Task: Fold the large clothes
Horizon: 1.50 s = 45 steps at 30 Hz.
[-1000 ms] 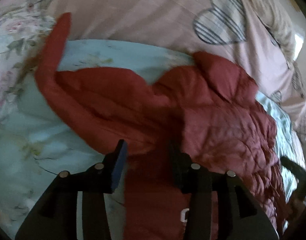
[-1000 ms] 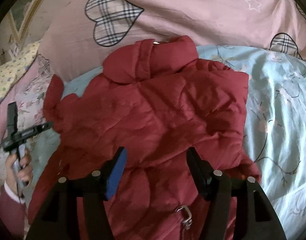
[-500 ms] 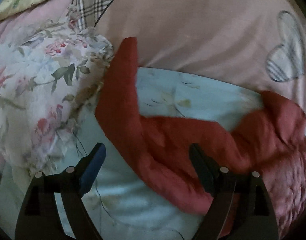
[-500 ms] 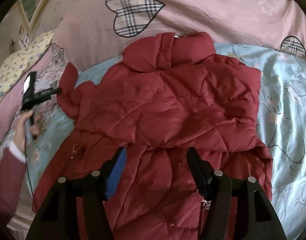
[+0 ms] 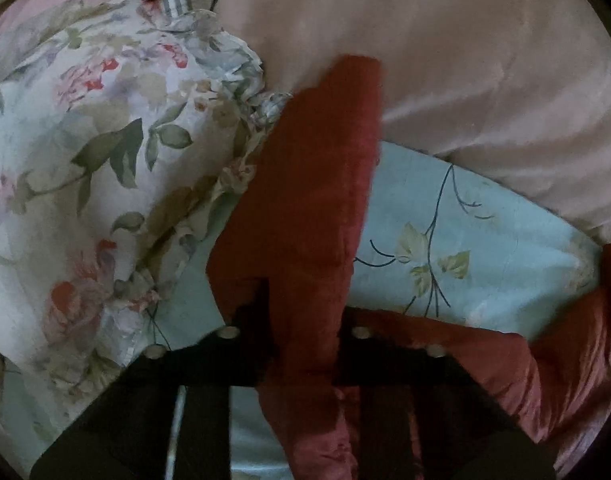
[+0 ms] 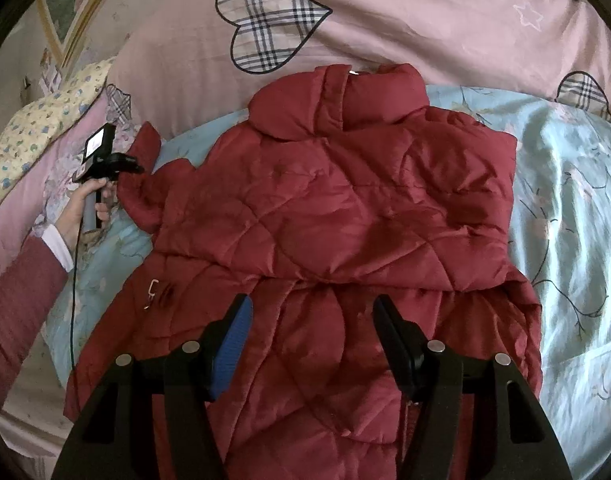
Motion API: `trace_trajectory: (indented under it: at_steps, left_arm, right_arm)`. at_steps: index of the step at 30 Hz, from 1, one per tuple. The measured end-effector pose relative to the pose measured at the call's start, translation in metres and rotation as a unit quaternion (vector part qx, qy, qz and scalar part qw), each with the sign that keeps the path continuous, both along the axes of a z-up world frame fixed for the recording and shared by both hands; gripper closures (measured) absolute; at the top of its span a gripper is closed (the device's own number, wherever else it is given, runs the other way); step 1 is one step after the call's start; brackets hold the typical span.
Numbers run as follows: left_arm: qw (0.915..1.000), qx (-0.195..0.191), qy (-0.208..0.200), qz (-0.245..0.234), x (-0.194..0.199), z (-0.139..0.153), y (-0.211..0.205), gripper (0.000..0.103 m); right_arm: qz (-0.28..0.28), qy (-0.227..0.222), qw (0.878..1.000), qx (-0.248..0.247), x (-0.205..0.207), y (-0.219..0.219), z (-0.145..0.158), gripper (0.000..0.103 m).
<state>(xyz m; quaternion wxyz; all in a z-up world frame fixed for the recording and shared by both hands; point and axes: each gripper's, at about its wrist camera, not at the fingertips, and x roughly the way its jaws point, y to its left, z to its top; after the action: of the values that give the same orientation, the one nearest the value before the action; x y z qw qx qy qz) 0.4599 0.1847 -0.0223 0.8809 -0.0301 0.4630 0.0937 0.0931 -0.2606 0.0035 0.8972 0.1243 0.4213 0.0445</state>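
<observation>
Evidently the red jacket point(image 6: 337, 216) lies spread on the blue sheet point(image 6: 577, 208), collar toward the pink duvet point(image 6: 425, 28), so that its body stays flat while the sides get turned in. On the far side of the jacket from the right gripper point(image 6: 309, 344), the sleeve point(image 5: 317, 184) stretches out toward the floral pillow point(image 5: 77, 168), and the left gripper point(image 5: 305, 320) has come in around it: the fabric runs straight through the gap between the two fingers, which look drawn in against it. I judge the left claw to be clenched on the sleeve, though the view is dark and blurred, so the contact of the pads is not plain. Holding the sleeve partway along, not at the cuff, would let it be carried back across the jacket's chest in one sweep. The right gripper hangs above the lower front of the jacket with its jaws spread wide and nothing between them, probably waiting to steady the body or take the hem.
</observation>
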Motion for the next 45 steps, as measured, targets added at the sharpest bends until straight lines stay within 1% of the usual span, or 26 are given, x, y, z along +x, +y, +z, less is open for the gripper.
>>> trace_trajectory:
  at_steps: [4,8,10,14,17,20,22,25,29,30,32,36,42,45]
  left_arm:
    - [0.9988,-0.038,-0.031,-0.006,-0.024,0.01,0.003,0.093]
    - [0.994,-0.085,-0.063,-0.027,-0.061,0.023,-0.005,0.094]
    - [0.9913,-0.101,-0.074,-0.04,-0.078,0.028,-0.013,0.094]
    - [0.9813,-0.147,-0.101,-0.073,-0.113,0.043,-0.036,0.094]
    - [0.9715,-0.176,-0.12,-0.104,-0.138,0.056,-0.058,0.094]
    - [0.9658,-0.186,-0.116,-0.139,-0.152,0.066,-0.087,0.094]
    - [0.9598,-0.199,-0.114,-0.162,-0.161,0.068,-0.107,0.094]
    - [0.9555,-0.192,-0.122,-0.187,-0.175,0.072,-0.137,0.094]
    - [0.9475,-0.188,-0.129,-0.224,-0.192,0.073,-0.175,0.094]
    - [0.9449,-0.189,-0.128,-0.235,-0.197,0.073,-0.187,0.094]
    - [0.9426,-0.183,-0.122,-0.251,-0.202,0.07,-0.206,0.094]
    - [0.938,-0.183,-0.114,-0.271,-0.209,0.061,-0.236,0.094]
    - [0.9307,-0.187,-0.103,-0.297,-0.22,0.045,-0.278,0.094]
    - [0.9293,-0.182,-0.101,-0.305,-0.224,0.038,-0.293,0.094]
  right_arm:
    - [-0.006,-0.005,1.0,0.01,-0.003,-0.003,0.001,0.039]
    - [-0.01,-0.007,1.0,0.012,-0.003,-0.005,0.003,0.039]
    - [-0.012,-0.007,1.0,0.012,-0.004,-0.006,0.003,0.039]
    - [-0.015,-0.006,1.0,0.016,-0.006,-0.008,0.002,0.039]
    - [-0.017,-0.002,1.0,0.02,-0.006,-0.011,0.0,0.039]
    - [-0.019,0.005,1.0,0.018,-0.006,-0.014,-0.005,0.039]
    - [-0.02,0.007,1.0,0.019,-0.006,-0.015,-0.007,0.039]
    - [-0.027,0.009,0.999,0.028,-0.008,-0.02,-0.009,0.039]
    - [-0.035,0.006,0.999,0.035,-0.012,-0.027,-0.008,0.039]
    - [-0.038,0.005,0.999,0.038,-0.013,-0.029,-0.007,0.039]
    - [-0.042,0.003,0.998,0.048,-0.014,-0.034,-0.006,0.039]
    - [-0.051,-0.001,0.996,0.069,-0.014,-0.043,-0.006,0.039]
    - [-0.065,-0.008,0.991,0.117,-0.012,-0.059,-0.005,0.037]
    - [-0.07,-0.013,0.985,0.158,-0.008,-0.068,-0.006,0.037]
